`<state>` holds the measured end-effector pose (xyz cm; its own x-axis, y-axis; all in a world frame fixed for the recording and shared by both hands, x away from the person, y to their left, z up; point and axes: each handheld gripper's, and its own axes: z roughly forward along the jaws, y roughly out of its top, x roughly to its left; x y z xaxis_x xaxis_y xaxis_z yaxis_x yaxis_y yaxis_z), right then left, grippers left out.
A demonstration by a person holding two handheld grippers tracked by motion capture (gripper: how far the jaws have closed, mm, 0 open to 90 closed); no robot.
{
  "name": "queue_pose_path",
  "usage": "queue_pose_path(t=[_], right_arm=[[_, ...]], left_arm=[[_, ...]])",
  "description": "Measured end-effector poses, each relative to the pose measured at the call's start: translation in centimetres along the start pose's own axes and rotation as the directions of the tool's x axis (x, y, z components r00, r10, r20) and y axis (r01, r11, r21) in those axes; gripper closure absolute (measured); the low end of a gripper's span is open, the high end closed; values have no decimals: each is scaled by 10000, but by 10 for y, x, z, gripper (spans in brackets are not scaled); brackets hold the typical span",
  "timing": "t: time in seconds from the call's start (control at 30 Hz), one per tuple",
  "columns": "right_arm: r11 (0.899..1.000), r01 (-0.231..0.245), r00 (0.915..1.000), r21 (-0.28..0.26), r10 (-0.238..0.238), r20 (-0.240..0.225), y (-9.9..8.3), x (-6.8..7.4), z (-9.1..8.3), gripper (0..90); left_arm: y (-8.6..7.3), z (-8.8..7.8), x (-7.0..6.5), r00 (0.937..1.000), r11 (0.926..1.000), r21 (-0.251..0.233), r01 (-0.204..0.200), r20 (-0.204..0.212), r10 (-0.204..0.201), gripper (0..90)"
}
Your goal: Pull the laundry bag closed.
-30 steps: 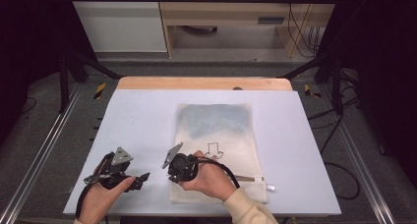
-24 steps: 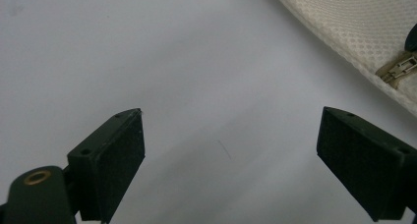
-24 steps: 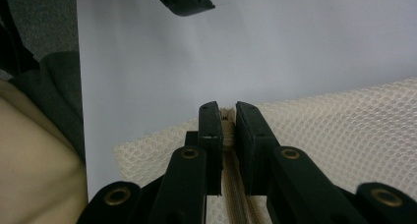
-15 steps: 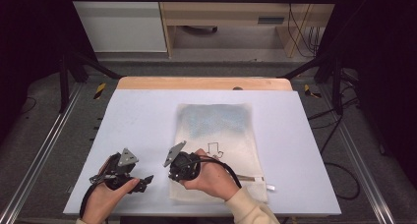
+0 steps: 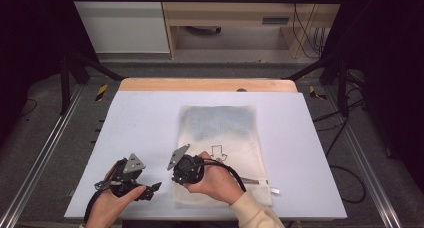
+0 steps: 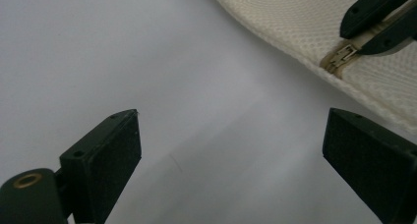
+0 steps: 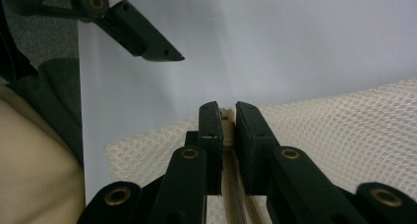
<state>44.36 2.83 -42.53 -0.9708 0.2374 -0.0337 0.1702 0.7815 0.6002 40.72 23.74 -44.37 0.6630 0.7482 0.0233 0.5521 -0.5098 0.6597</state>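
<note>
Cream mesh fabric of a zippered pouch (image 5: 222, 153) is spread flat on the white table (image 5: 140, 123), toward its near right. The pouch's zipper (image 7: 227, 135) is pinched near its left end between the closed jaws of the right gripper (image 7: 225, 117), which is carried low with the forearm angled in from the lower right. The left gripper (image 6: 231, 150) is held just left of the pouch's corner, jaws spread wide over bare table, grasping nothing.

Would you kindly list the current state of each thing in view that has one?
Cream mesh zip bag: lying flat on the table.
Beige zipper: pinched at its end.
Right gripper: shut on the zipper.
Left gripper: open, nothing between its jaws, beside the bag's corner.
</note>
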Motion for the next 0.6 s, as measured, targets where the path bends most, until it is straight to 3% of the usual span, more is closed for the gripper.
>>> queue_pose_path(t=[0.3, 0.43, 0.6], right_arm=[[10000, -8, 10000, -95, 8, 0, -1, -2, 0, 820], [10000, -18, 10000, -70, 18, 50, -2, -3, -1, 820], [9999, 11, 10000, -128, -10, 49, -1, -2, 1, 820]], left_arm=[[7, -1, -18, 9991, 9996, -220, -158, 380, 166, 63], [9, -1, -19, 9960, 9988, -413, 259, 866, -222, 62], [11, 3, -23, 9937, 9984, -372, 428, 1048, -387, 65]])
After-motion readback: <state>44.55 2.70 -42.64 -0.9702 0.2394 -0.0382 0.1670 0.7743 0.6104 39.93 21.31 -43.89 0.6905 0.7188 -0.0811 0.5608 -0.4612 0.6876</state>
